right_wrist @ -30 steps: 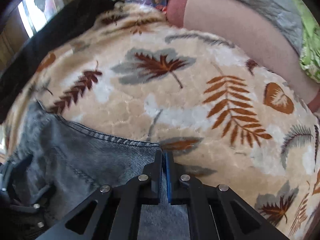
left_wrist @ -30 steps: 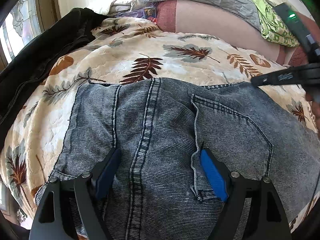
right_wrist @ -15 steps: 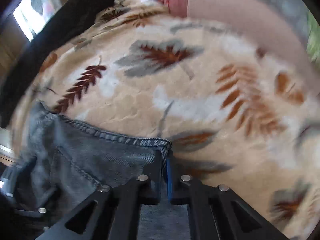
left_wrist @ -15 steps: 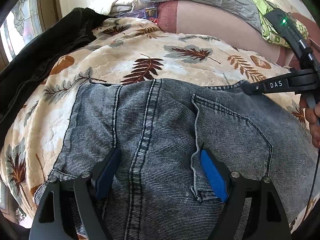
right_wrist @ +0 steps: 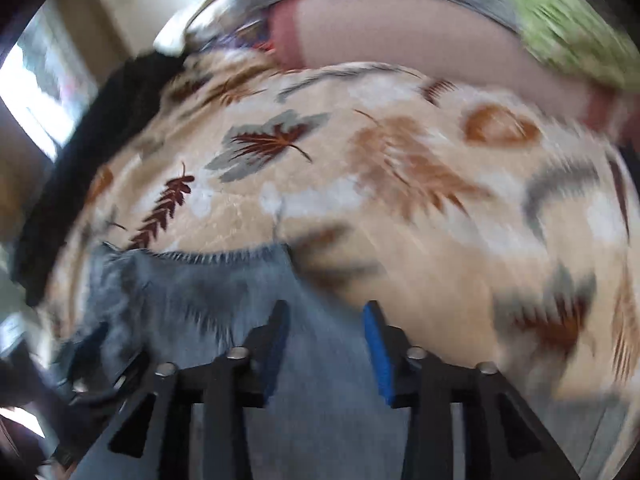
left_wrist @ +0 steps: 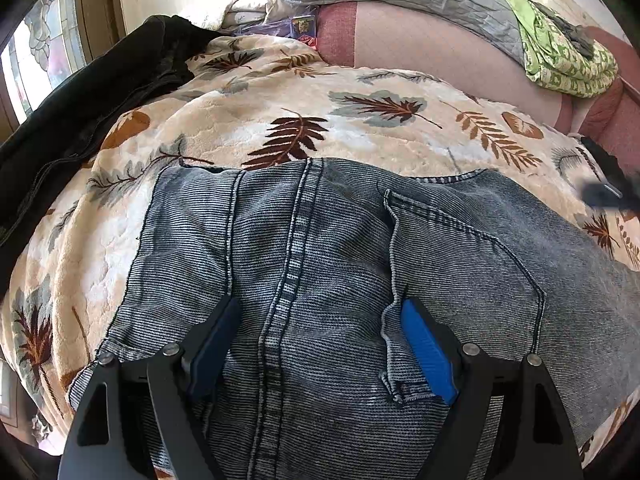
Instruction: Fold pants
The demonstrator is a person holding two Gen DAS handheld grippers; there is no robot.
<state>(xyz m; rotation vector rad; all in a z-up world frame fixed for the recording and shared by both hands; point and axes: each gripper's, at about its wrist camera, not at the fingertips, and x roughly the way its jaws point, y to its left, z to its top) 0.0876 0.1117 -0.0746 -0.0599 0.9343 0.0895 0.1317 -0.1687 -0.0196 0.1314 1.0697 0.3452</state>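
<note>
Your grey-blue jeans (left_wrist: 328,280) lie seat-up on the leaf-print blanket (left_wrist: 280,120), the waistband toward the pillows. Your left gripper (left_wrist: 320,344) hovers over the centre seam, jaws wide apart, clamped on nothing. Your right gripper (right_wrist: 326,344) is opening above the jeans' corner, denim below its pads but not pinched. The freed corner may slump or spring back, leaving the fold crooked, since nothing pins it.
</note>
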